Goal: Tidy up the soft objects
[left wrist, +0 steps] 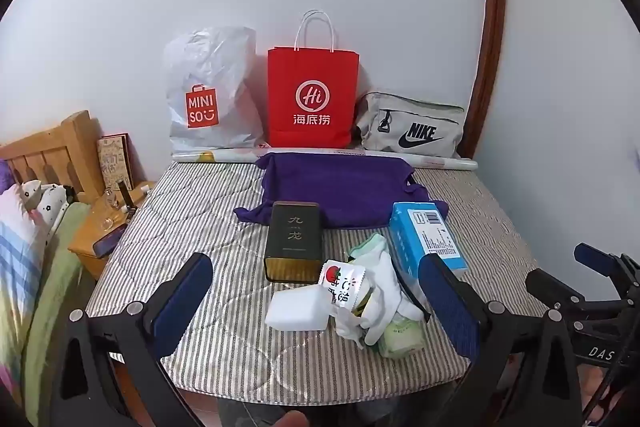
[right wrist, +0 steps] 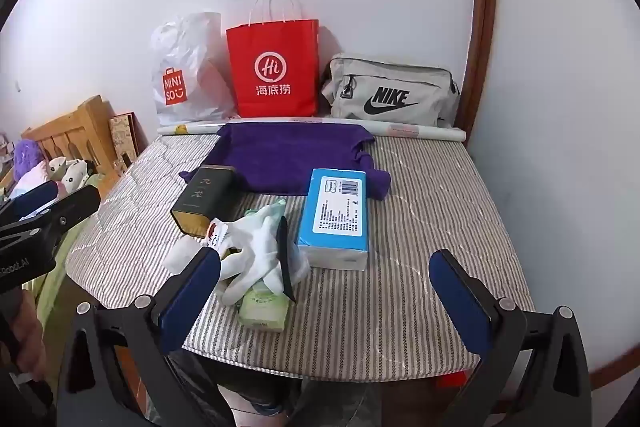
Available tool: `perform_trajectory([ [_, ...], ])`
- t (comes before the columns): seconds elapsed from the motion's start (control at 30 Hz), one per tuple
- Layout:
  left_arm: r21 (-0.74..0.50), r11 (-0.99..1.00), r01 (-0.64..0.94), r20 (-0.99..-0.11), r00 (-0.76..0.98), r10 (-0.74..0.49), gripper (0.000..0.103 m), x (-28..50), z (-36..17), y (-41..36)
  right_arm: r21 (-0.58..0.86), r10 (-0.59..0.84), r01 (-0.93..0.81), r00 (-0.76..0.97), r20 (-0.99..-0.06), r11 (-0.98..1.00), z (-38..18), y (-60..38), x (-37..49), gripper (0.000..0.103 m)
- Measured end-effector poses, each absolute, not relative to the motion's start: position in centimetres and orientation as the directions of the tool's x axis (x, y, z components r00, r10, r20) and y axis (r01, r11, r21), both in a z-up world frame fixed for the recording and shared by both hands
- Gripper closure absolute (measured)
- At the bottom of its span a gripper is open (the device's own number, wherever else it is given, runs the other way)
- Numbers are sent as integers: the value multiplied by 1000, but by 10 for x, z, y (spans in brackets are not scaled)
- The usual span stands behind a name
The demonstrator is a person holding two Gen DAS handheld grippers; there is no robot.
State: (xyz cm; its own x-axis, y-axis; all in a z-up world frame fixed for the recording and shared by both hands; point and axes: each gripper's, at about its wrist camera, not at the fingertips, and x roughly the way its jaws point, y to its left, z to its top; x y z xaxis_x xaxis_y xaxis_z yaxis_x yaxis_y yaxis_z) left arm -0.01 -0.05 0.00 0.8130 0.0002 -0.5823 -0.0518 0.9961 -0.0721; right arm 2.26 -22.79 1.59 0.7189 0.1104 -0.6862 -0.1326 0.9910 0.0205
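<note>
Both grippers over the striped mattress (left wrist: 192,203), jaws apart, holding nothing.
Left gripper (left wrist: 316,303) and right gripper (right wrist: 324,291) hover near the white glove (right wrist: 256,247) (piled beside the blue tissue pack (right wrist: 336,215)).

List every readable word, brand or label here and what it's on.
"MINISO": white plastic bag
"Hi 海底捞": red paper bag
"NIKE": grey pouch
"九龙": dark tin
"DAS": right gripper, cut off
Blue tissue pack print: too small
Strawberry packet: unclear

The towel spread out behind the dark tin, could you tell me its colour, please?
The towel is plain dark purple, clearest in the right wrist view.
</note>
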Motion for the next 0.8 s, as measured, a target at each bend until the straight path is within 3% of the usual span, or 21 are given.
perform_trajectory([
  [0.8,-83,996,-26,-567,823,-26,0,-5,1,-5,40,129,-139,718,-684,989,23,-226,16,0],
])
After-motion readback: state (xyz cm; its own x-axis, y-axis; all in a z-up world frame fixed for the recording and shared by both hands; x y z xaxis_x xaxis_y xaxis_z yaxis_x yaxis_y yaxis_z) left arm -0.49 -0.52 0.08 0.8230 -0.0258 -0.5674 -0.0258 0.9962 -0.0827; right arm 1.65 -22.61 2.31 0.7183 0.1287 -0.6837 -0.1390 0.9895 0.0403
